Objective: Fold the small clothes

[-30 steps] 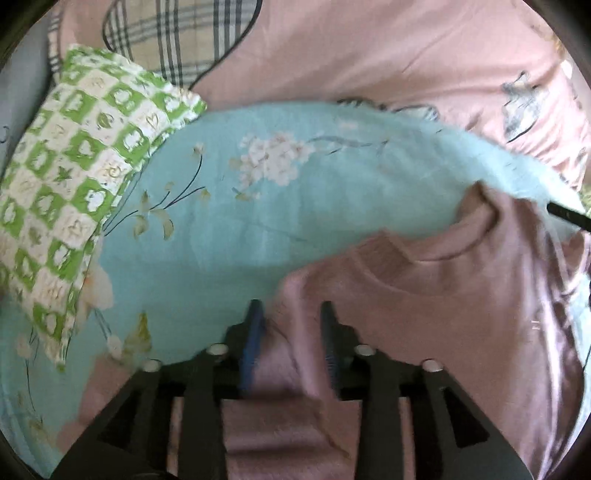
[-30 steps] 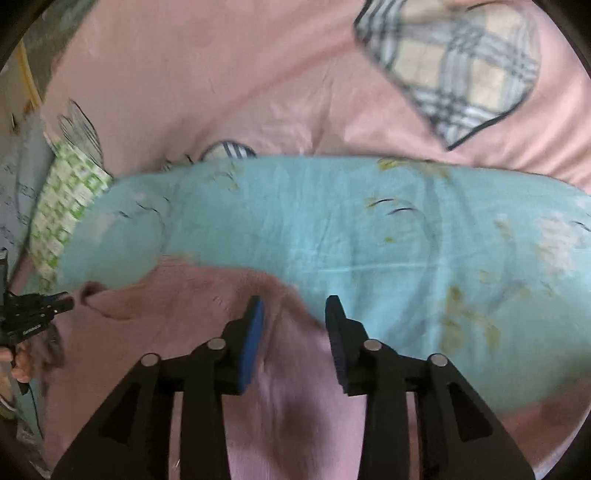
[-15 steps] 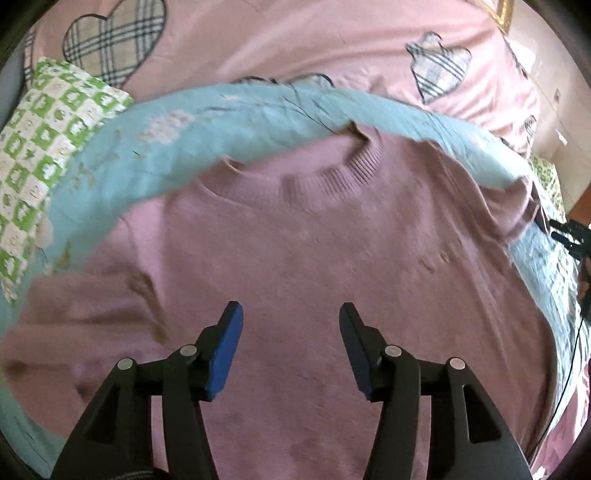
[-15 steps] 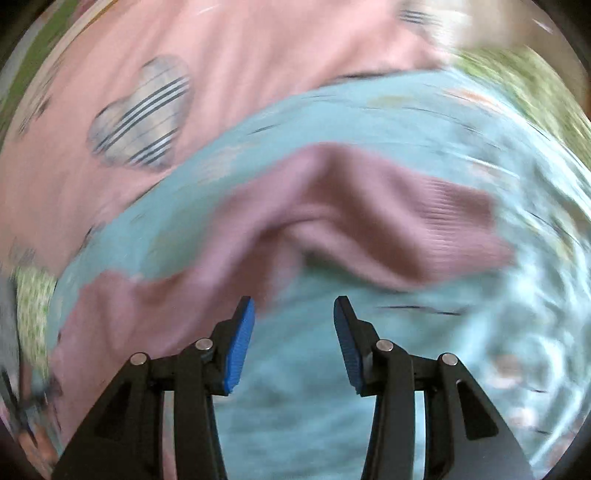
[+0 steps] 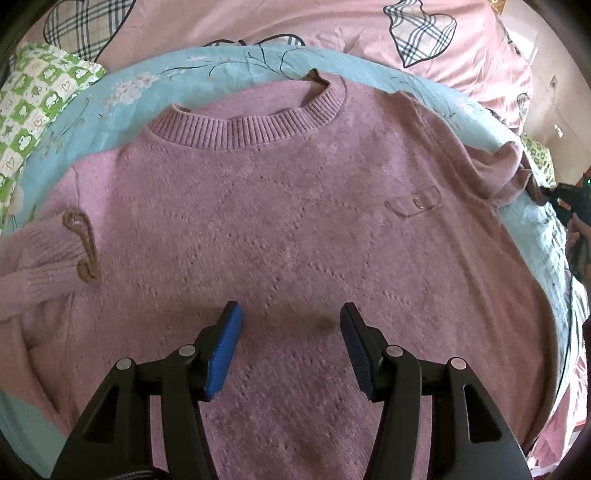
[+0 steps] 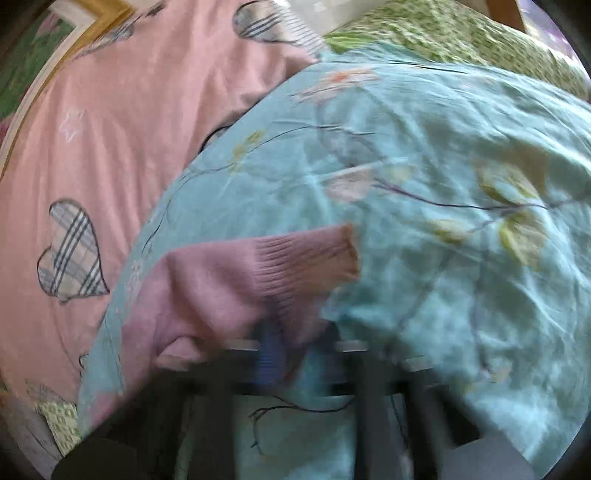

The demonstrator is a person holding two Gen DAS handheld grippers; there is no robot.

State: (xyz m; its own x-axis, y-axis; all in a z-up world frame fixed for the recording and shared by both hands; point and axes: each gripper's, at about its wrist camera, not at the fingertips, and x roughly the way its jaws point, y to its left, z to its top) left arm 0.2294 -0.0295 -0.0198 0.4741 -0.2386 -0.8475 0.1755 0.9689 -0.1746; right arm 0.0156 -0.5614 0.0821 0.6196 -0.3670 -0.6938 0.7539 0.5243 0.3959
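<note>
Nearest in the left wrist view, the left gripper hangs over the lower chest of the mauve sweater with its jaws spread apart and nothing between the blue pads; only knit lies beneath them. The sweater lies flat, front up, on a light blue floral quilt, which shows as a narrow border around the shoulders and sides. One ribbed cuff is folded in across the left edge of the body. Farther off, the ribbed collar lies close to the quilt's far edge, and a small pocket flap lies toward the right. Beyond that are the pink sheet and a green checked pillow.

In the blurred right wrist view, the right gripper is clenched on the sweater's other sleeve, near its cuff. Bare quilt spreads wide to the right and beyond it.
</note>
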